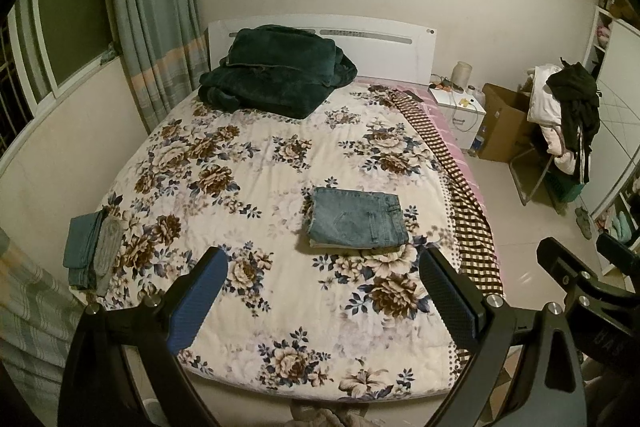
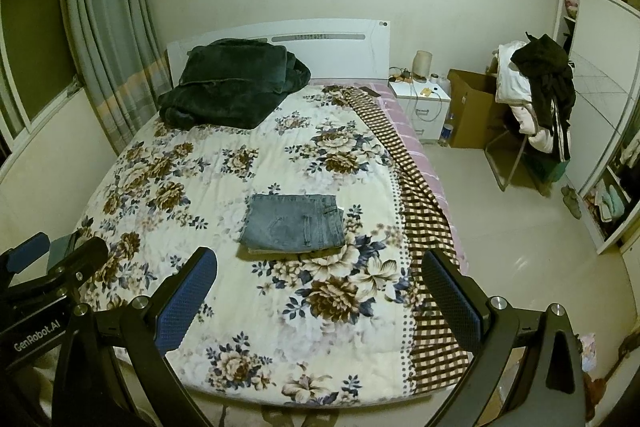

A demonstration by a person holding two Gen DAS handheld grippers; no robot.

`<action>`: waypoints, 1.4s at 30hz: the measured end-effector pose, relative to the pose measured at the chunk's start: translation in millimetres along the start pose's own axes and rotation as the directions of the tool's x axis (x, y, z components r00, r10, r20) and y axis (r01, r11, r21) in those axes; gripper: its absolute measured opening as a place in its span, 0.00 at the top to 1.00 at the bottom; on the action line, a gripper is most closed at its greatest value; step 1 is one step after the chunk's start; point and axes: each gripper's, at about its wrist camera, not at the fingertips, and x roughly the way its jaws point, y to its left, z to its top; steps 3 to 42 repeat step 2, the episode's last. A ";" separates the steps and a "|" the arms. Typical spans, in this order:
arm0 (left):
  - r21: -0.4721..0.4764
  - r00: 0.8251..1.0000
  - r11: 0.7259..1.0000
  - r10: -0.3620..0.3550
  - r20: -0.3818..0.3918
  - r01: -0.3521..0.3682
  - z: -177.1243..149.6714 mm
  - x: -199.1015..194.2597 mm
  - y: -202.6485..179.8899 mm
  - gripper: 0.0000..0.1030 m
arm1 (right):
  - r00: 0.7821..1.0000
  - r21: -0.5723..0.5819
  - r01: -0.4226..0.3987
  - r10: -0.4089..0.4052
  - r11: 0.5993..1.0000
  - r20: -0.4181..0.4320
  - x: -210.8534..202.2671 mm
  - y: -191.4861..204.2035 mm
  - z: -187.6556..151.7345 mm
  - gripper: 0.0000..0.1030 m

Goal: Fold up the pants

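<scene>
Bed (image 1: 248, 307): floral quilt, folded jeans (image 1: 358, 219) lying mid-surface.
Headboard end: dark green blanket (image 1: 276, 75).
Left gripper (image 1: 324, 301): jaws apart, empty.
Right gripper (image 2: 320, 303): jaws apart, empty.

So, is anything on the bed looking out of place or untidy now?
Nothing stands out. The jeans lie folded in a neat rectangle on the floral bedspread. A smaller stack of folded clothes sits at the bed's left edge, and a dark green blanket is folded by the headboard.
</scene>
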 end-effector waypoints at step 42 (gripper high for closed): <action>0.000 1.000 1.000 0.000 0.002 0.000 -0.4 0.0 0.9 0.05 | 1.000 0.001 0.000 0.000 1.000 0.002 0.2 0.3 0.2 0.00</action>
